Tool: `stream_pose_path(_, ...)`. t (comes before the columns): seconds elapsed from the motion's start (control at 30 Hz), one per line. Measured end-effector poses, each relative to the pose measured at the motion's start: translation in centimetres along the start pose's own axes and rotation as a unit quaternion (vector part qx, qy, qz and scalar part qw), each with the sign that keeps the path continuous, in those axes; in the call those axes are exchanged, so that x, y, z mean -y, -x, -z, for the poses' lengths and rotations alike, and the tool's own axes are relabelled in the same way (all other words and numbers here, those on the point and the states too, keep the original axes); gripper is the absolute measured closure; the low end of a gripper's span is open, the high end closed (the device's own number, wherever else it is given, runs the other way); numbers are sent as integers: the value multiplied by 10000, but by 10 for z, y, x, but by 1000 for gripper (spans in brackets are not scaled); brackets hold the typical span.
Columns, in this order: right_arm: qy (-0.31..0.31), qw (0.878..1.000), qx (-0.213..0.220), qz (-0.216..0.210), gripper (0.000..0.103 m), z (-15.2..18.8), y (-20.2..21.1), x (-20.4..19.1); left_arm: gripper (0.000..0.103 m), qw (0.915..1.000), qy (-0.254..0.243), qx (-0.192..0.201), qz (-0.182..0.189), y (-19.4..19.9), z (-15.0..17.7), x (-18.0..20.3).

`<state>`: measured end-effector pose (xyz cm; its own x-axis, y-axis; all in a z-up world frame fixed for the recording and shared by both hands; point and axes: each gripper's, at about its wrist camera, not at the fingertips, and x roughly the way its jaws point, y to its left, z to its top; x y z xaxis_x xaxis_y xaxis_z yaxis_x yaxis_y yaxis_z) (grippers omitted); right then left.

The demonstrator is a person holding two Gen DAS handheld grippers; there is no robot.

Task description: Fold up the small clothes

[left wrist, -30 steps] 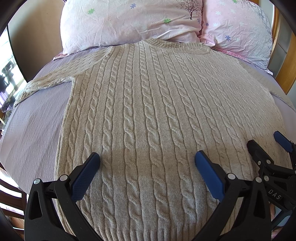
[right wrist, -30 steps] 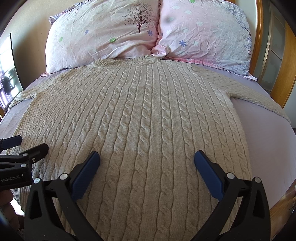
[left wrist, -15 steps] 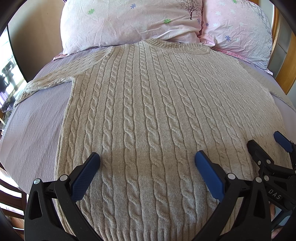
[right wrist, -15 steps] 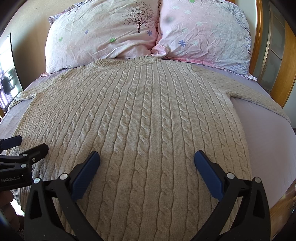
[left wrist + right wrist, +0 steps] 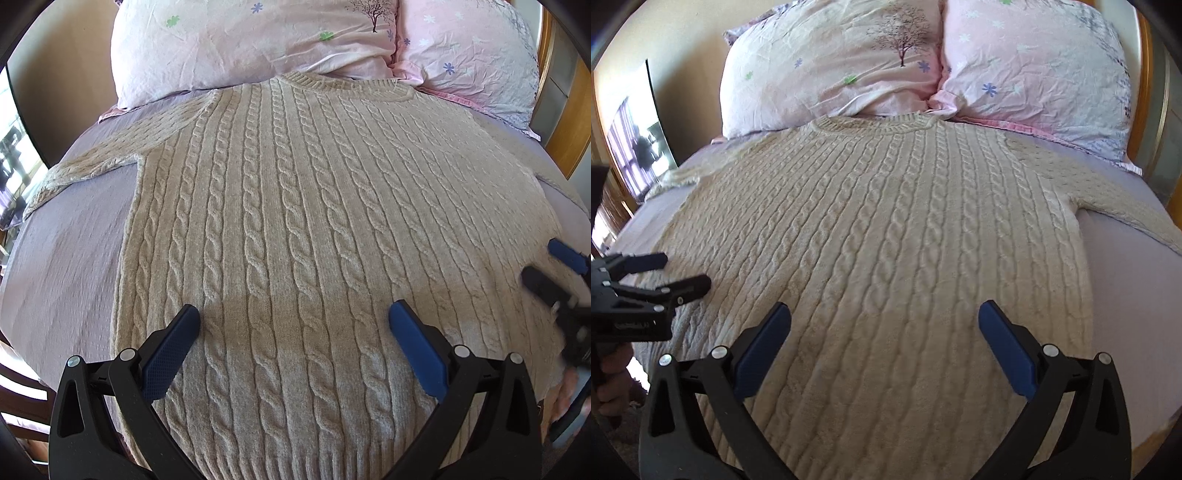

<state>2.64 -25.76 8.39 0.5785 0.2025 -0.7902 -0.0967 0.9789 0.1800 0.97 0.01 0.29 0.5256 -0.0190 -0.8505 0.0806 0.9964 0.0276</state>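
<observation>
A beige cable-knit sweater (image 5: pixel 295 206) lies flat, face up, on a bed with its collar at the pillows and both sleeves spread sideways; it also shows in the right wrist view (image 5: pixel 886 236). My left gripper (image 5: pixel 293 343) is open and empty, hovering over the lower part of the sweater near the hem. My right gripper (image 5: pixel 884 343) is open and empty above the lower right part of the sweater. The right gripper shows blurred at the right edge of the left wrist view (image 5: pixel 557 280). The left gripper shows at the left edge of the right wrist view (image 5: pixel 661 275).
The bed has a lilac sheet (image 5: pixel 66 266). Two pink flowered pillows (image 5: pixel 834 74) (image 5: pixel 1041 81) lie at the head. A wooden headboard (image 5: pixel 1145 92) rises at the right. A dark screen (image 5: pixel 635 147) stands left of the bed.
My right gripper has risen and moved to the right, so its view of the sweater has shifted. My left gripper has barely moved. Both grippers stay open.
</observation>
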Motion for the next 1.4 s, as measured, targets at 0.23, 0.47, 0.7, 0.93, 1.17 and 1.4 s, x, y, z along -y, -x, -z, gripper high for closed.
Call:
stream_pose_path(0.23, -3354, 9280, 1123, 1172, 23, -51, 61, 241, 1, 9937, 712, 684, 529, 11, -33, -58)
stream_pose_path(0.47, -5234, 8392, 767, 1261, 41, -36, 35, 371, 1, 9700, 1735, 1480, 847, 7, -54, -144)
stream_pose_path(0.7, -5318, 8256, 741, 1731, 69, -39, 3, 395, 1, 9546, 2409, 1657, 566, 3, -52, -214)
stream_pose_path(0.93, -3853, 8970, 1519, 1545, 97, -109, 25, 301, 1, 9091, 3746, 1660, 746, -5, -36, -293)
stream_pose_path(1.17, -974, 9825, 1216, -1021, 97, -171, -25, 38, 13, 8830, 4359, 1616, 647, -12, -39, -327)
stream_pose_path(1.4, 308, 9752, 88, -2190, 37, -131, -71, -81, 18, 8648, 4777, 1483, 448, -21, -40, -363)
